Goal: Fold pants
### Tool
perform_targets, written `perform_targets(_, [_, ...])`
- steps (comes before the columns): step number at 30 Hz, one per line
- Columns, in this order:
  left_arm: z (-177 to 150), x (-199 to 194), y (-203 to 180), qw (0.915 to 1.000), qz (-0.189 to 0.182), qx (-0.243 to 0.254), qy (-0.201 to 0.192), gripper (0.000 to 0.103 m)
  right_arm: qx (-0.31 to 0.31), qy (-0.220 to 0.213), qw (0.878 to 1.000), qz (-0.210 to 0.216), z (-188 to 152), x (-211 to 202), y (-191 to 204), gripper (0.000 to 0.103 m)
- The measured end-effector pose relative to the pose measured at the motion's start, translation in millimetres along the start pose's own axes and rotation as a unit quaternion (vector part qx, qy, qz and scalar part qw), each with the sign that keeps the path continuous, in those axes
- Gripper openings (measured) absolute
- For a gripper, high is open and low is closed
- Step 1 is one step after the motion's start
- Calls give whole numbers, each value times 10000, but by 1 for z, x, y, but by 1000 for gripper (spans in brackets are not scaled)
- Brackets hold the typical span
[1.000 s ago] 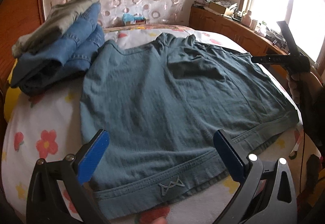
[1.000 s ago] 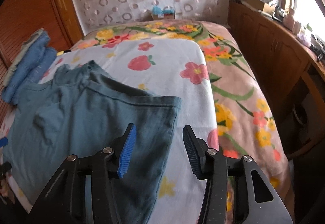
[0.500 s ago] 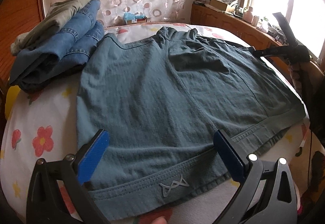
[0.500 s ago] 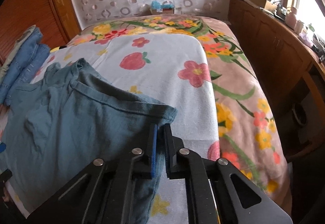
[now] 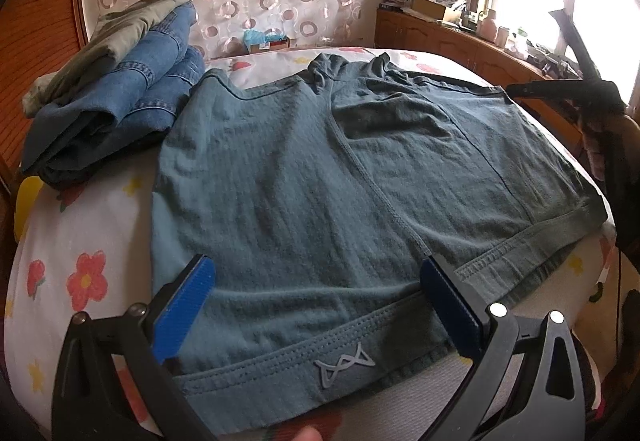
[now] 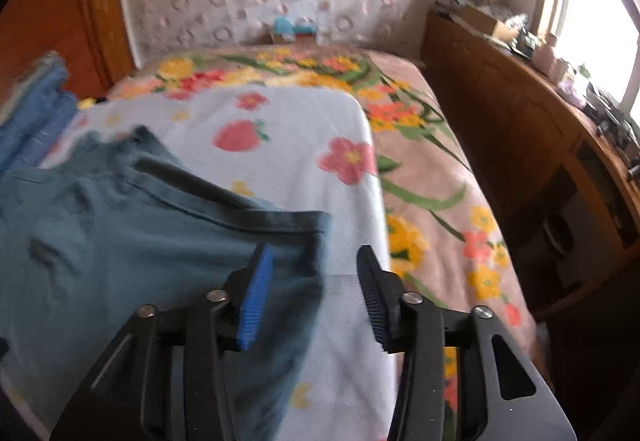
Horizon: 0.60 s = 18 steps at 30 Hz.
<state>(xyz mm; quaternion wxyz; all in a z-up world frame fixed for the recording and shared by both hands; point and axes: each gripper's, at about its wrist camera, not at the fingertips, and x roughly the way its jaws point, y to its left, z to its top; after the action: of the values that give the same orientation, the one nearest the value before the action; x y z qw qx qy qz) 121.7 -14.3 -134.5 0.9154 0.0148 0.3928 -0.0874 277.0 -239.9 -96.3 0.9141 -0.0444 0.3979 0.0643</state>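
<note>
- Nearest, the left tool (image 5: 316, 305) hovers with jaws wide apart and empty over the waistband of the teal shorts (image 5: 320, 181).
- The right tool (image 6: 310, 293) straddles the shorts' right side edge, its jaws opening, with the cloth lying loose between them.
- The shorts lie flat on the bed (image 6: 288, 129), waistband nearest and leg hems pointing away, long axis running across, between the two tools.
- Half a second ago the right tool was clamped shut; now it lets go.
- Farther off, folded jeans (image 5: 132, 81) sit stacked to the left.
</note>
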Motion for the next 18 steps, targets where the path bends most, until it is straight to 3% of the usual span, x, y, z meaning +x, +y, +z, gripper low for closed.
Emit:
perform_targets(4, [1, 1, -1, 10000, 16, 13, 21, 103, -208, -196, 9983, 504, -17, -24, 27, 64])
perform_targets(11, [3, -4, 6, 9997, -174, -164, 87, 103, -567, -103, 9931, 1022, -44, -27, 70, 65])
perform_targets(18, [0, -28, 25, 9993, -213, -294, -117, 103, -578, 196, 9926, 1045, -52, -10, 74, 66])
